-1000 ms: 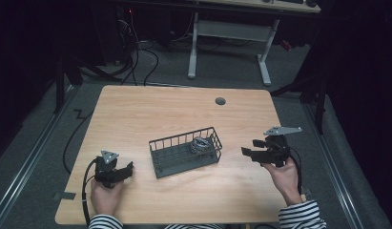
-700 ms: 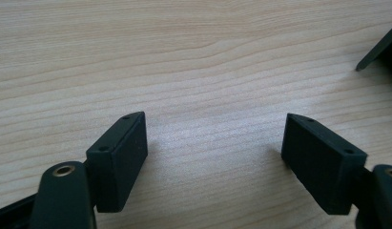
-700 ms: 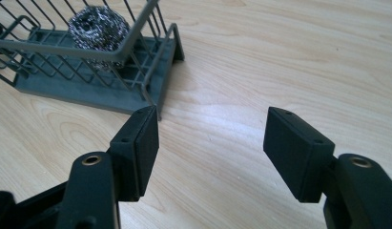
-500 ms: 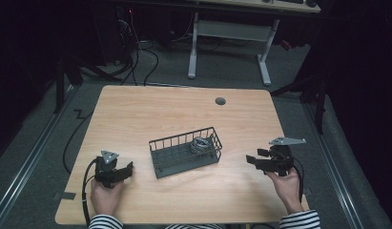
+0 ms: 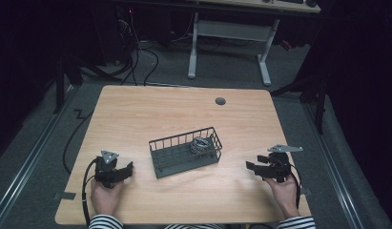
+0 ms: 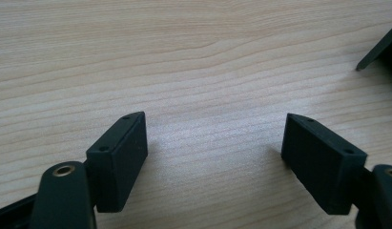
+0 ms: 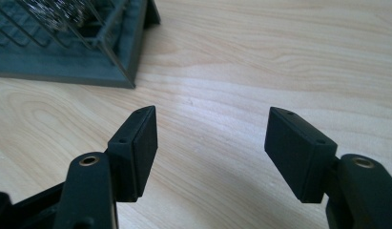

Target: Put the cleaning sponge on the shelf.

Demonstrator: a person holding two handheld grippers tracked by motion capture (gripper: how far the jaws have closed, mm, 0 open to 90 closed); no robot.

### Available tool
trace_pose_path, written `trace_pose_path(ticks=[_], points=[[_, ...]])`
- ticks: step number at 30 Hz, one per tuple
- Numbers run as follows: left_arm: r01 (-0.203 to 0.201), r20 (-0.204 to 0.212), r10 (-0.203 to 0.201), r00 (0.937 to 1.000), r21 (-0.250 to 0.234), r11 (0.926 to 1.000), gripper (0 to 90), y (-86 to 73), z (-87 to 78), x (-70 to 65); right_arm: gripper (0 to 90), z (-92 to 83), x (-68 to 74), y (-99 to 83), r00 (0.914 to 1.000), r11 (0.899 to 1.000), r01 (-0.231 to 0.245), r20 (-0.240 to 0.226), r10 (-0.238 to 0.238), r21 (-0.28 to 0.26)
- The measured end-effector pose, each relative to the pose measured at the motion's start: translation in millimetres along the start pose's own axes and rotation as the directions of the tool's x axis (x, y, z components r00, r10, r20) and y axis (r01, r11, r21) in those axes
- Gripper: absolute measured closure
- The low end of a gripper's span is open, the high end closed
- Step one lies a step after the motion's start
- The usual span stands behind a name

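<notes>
— Grippers, state? 
— Left gripper at seven o'clock and right gripper at four o'clock both rested on the table, jaws spread, empty.
— Basket? 
— Wire basket sat centrally, a metallic object in its three o'clock end.

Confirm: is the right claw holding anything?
No. In the right gripper view the right claw stands open with only bare table between its jaws; the wire basket sits apart, farther off.
</notes>
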State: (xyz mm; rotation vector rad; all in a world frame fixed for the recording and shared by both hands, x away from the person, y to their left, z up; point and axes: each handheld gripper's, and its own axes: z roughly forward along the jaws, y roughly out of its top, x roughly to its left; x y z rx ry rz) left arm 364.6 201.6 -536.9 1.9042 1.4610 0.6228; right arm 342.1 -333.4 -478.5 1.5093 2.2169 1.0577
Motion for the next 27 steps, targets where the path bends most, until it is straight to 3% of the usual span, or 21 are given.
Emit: trace_pose_path(ticks=[13, 19, 22, 27], points=[[0.0, 0.0, 0.0, 1.0, 0.0, 1.0, 24.3, 0.0, 0.0, 0.0, 35.0, 28.0, -7.3, -27.1, 0.9952, 1.0, -0.019, 0.096, 0.017, 0.022], [0.0, 0.0, 0.0, 1.0, 0.0, 1.0, 24.3, 0.0, 0.0, 0.0, 35.3, 31.6, -4.9, -33.0, 0.9893, 1.0, 0.013, 0.145, -0.012, -0.005], [0.0, 0.0, 0.0, 1.0, 0.0, 1.0, 24.2, -0.1, 0.0, 0.0, 35.8, 35.6, 0.2, -38.7, 0.9744, 0.995, 0.09, 0.21, -0.081, -0.034], [0.004, 0.001, -0.004, 1.0, -0.002, 1.0, 24.4, -0.2, -0.2, 0.4, 35.7, 35.6, 0.9, -39.3, 0.9752, 0.996, 0.081, 0.21, -0.071, -0.036]])
